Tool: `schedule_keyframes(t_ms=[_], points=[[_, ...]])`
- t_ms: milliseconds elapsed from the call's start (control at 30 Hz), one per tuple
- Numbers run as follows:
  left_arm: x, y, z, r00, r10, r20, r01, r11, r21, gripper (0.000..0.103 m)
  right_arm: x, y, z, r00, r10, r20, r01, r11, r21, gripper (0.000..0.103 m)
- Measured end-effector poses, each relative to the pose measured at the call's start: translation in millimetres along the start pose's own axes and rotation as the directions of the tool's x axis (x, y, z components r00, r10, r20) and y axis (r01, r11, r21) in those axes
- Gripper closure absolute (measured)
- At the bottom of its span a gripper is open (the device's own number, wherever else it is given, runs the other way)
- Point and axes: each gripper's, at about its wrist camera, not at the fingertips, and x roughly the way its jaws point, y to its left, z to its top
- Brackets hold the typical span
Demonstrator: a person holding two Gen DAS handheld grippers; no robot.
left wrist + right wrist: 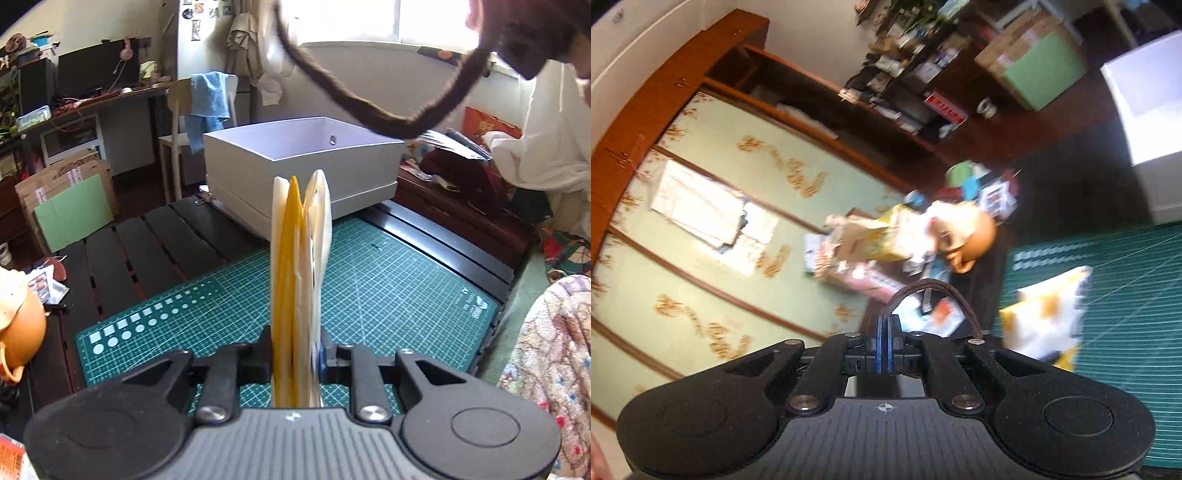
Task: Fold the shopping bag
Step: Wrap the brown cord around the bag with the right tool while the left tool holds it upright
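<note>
The folded shopping bag (301, 266) is clamped edge-on between the narrowly set jaws of the left gripper (295, 354), its white and yellow layers standing straight out ahead of the jaws, above the green cutting mat (388, 295) that lies on the table (155, 243). The brown cord handle (931, 295) is pinched in the fully closed jaws of the right gripper (885, 332); in the right wrist view it loops up over the jaw tips and drops to the right of them toward the bag, which is seen there low and to the right of those jaws. In the left wrist view the same cord is seen arching high above and well ahead of the left jaws, over the white box (303, 162) that stands beyond the mat. The step in hand is judged to be the taming of the handle so that it can be laid flat against the folded stack. For this to be done well, the stack should be kept firmly squeezed so the layers are not allowed to fan apart, and the cord should be drawn taut but not tugged, since a hard pull could drag the bag out of the left jaws. The cord is best brought down alongside the bag's flat face rather than across its edge. It cannot be told from these views where the second handle lies.
</note>
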Motion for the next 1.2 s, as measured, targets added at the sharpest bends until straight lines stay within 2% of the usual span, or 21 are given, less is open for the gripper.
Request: schedule_keyframes(t_ms=[100, 167, 333, 467, 533, 600, 767, 833, 1067, 1133, 1200], points=[[-2, 2, 1, 0.999, -0.043, 0.017, 0.043, 0.999, -0.01, 0.082, 14, -10, 2, 0.999, 0.031, -0.032, -0.03, 0.999, 0.041, 0.1], [-5, 2, 1, 0.998, -0.054, 0.033, 0.054, 0.998, -0.013, 0.082, 17, -17, 4, 0.999, 0.018, -0.043, -0.016, 0.998, 0.065, 0.1], [-3, 4, 2, 0.998, -0.053, 0.034, 0.053, 0.999, -0.008, 0.082, 9, -29, 9, 0.992, -0.123, -0.038, 0.124, 0.992, 0.027, 0.1], [-3, 0, 2, 0.998, -0.053, 0.036, 0.052, 0.999, 0.005, 0.082, -2, -36, 13, 0.976, -0.217, -0.01, 0.217, 0.976, -0.007, 0.1], [-5, -4, 2, 0.998, -0.051, 0.044, 0.05, 0.999, 0.015, 0.082, -1, -34, 14, 0.959, -0.284, -0.005, 0.283, 0.957, -0.061, 0.1], [-7, -7, -1, 0.997, -0.046, 0.055, 0.044, 0.998, 0.035, 0.082, 5, -28, 12, 0.925, -0.38, -0.001, 0.376, 0.915, -0.144, 0.1], [-9, -15, -4, 0.996, -0.015, 0.085, 0.008, 0.996, 0.084, 0.083, 15, -24, 8, 0.855, -0.518, 0.027, 0.507, 0.825, -0.25, 0.1], [-8, -22, -5, 0.994, 0.016, 0.104, -0.029, 0.991, 0.128, 0.085, 22, -22, 8, 0.816, -0.577, 0.049, 0.564, 0.773, -0.289, 0.1], [-12, -42, -8, 0.976, 0.097, 0.197, -0.143, 0.963, 0.23, 0.092, 27, -18, 8, 0.741, -0.667, 0.08, 0.65, 0.682, -0.334, 0.1], [-13, -45, -8, 0.97, 0.113, 0.217, -0.165, 0.957, 0.24, 0.093, 26, -20, 10, 0.735, -0.673, 0.083, 0.657, 0.678, -0.33, 0.1], [-15, -48, -8, 0.961, 0.126, 0.245, -0.188, 0.95, 0.248, 0.093, 25, -19, 12, 0.741, -0.666, 0.089, 0.653, 0.684, -0.326, 0.1]])
